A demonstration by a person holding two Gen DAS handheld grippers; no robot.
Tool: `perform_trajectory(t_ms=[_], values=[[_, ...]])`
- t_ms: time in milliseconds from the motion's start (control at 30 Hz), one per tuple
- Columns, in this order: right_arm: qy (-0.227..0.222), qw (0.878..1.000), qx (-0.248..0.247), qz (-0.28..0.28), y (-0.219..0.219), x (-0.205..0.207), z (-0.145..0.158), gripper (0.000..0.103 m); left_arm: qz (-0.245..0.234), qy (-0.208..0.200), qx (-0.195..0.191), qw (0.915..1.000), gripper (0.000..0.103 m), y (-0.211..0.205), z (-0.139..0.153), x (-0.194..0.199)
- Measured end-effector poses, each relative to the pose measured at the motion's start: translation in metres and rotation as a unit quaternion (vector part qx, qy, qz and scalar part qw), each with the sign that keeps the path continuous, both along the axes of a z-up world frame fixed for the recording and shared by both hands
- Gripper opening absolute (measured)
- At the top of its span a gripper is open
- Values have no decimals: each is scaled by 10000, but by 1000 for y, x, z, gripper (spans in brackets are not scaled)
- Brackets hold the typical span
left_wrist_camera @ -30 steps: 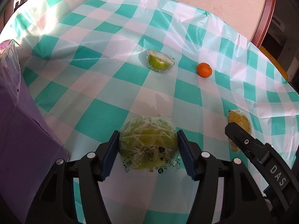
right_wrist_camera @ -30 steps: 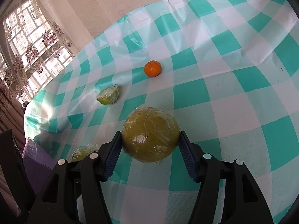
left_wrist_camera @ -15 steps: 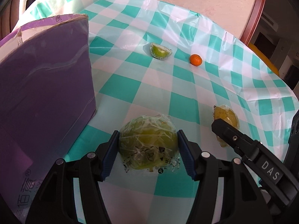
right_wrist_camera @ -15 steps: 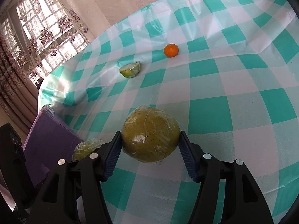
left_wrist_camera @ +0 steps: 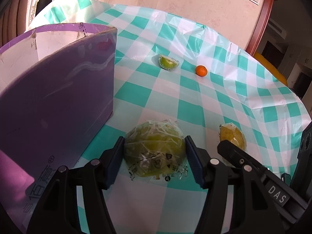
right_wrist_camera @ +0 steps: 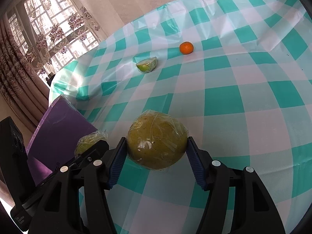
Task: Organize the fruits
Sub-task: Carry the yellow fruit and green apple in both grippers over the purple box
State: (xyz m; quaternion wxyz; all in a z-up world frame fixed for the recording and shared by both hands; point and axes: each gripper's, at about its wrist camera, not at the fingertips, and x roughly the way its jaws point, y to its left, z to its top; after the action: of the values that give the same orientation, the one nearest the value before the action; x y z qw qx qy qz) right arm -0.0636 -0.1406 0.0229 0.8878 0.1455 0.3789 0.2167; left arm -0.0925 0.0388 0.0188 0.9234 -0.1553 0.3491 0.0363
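The left gripper point(left_wrist_camera: 154, 157) clamps a film-wrapped green fruit half point(left_wrist_camera: 154, 150) beside the purple cardboard box point(left_wrist_camera: 56, 97). The right gripper point(right_wrist_camera: 157, 156) clamps a film-wrapped yellow-green round fruit point(right_wrist_camera: 157, 146). Farther on the checked tablecloth point(right_wrist_camera: 243, 97) lie a cut green wedge point(right_wrist_camera: 146, 64) and small orange mandarin point(right_wrist_camera: 186, 47).

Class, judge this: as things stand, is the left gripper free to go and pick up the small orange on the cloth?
Probably not yet: the left gripper is shut on a wrapped green fruit half. The path to the orange looks open.

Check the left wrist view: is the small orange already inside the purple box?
No, the small orange sits on the checked tablecloth beside the cut green fruit, well clear of the purple box.
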Motion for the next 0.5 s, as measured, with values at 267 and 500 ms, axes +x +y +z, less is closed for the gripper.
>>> perform_trajectory(t_ms=[267,500], values=[[-201,9996,180,-15,1,-16,7,60,169,-453,32,9988,61,7,12,-33],[-326,9991,272,48,9,-25,18,60,225,-684,-52,9974,61,15,24,-59]])
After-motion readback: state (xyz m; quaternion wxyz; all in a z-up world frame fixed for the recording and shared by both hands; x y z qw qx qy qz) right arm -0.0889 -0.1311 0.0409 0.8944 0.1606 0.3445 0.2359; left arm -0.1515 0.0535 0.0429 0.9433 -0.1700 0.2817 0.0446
